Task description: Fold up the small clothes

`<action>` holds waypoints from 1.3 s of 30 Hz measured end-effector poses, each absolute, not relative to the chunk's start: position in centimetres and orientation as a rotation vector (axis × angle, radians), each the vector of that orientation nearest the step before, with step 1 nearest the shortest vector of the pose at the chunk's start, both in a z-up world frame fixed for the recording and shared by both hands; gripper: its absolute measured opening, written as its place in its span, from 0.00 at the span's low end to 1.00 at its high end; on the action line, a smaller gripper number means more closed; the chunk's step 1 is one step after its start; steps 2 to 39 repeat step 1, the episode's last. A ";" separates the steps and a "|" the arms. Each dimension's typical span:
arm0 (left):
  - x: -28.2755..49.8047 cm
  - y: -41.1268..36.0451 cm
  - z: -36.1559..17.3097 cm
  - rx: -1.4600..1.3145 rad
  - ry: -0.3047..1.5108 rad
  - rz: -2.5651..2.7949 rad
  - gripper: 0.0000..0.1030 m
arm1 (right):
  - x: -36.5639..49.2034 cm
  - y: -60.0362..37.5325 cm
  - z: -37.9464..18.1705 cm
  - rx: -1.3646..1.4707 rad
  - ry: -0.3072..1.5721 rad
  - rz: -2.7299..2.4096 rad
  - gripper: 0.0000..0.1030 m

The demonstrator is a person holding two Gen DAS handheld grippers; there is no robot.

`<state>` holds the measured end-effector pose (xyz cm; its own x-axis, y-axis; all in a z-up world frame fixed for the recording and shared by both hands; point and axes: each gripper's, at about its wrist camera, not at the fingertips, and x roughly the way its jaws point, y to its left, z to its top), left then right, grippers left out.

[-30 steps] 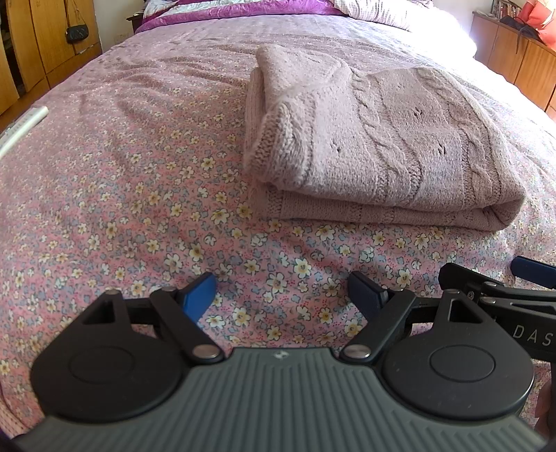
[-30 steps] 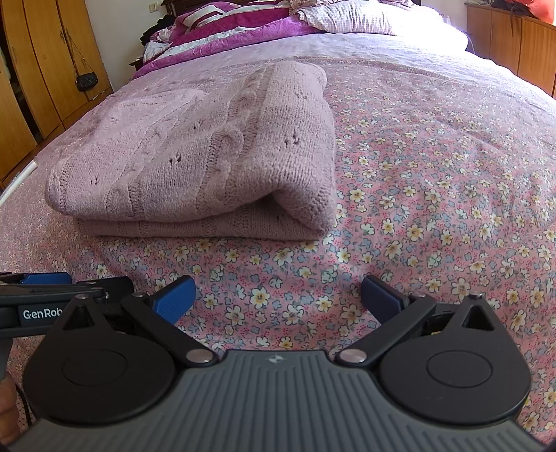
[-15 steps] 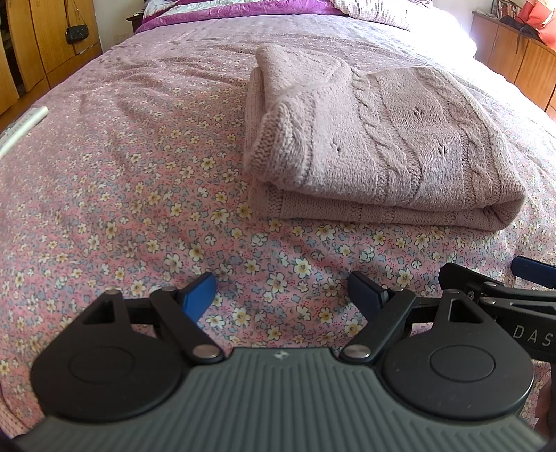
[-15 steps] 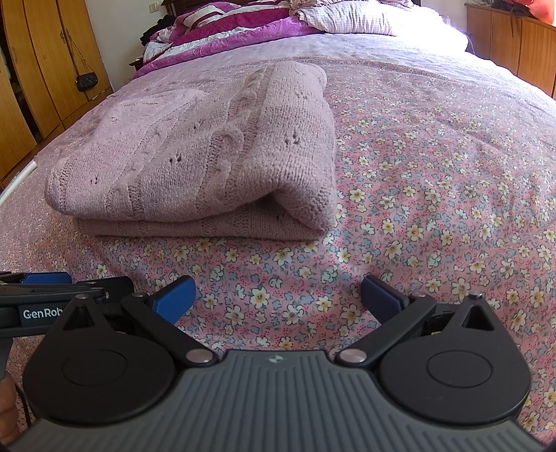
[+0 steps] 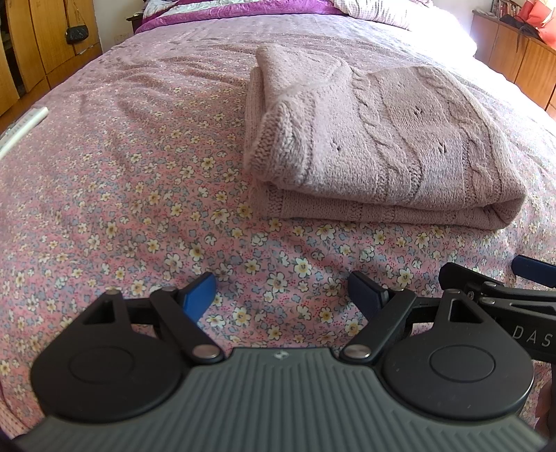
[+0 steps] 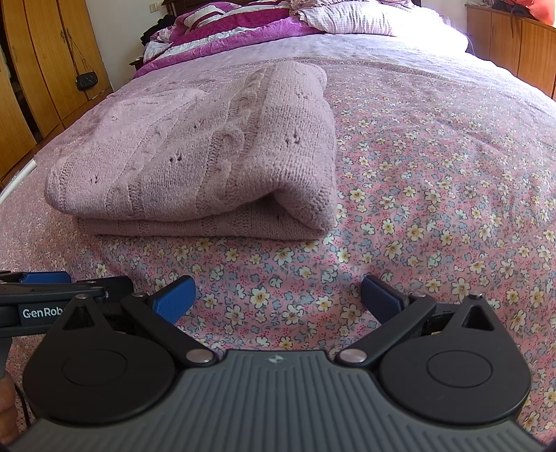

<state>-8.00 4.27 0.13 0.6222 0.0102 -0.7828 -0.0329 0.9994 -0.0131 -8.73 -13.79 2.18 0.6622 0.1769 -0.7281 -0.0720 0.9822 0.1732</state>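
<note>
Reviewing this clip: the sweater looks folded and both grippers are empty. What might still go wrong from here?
1. The folded sweater has a cuff bulging at one corner, so the stack may spring open.
2. It lies on a soft floral bedspread; a nudge from the open left hand-held gripper or right hand-held gripper might drag the layers apart.

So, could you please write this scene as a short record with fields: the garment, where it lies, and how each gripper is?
garment: mauve cable-knit sweater, folded into a flat bundle
surface: bed with floral bedspread
sweater position: on the bedspread, beyond both grippers, touched by neither
left gripper: open, nothing between its blue fingers
right gripper: open, nothing held
background: wooden wardrobe with a small black bag hanging on it; pillows at the far end of the bed
</note>
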 end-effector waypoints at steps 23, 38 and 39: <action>-8.0 4.3 0.1 -0.026 0.898 0.024 0.83 | -8.8 -13.8 2.2 0.133 0.836 0.141 1.00; -8.0 4.3 0.1 -0.026 0.898 0.024 0.83 | -8.8 -13.8 2.2 0.133 0.836 0.141 1.00; -8.0 4.3 0.1 -0.026 0.898 0.024 0.83 | -8.8 -13.8 2.2 0.133 0.836 0.141 1.00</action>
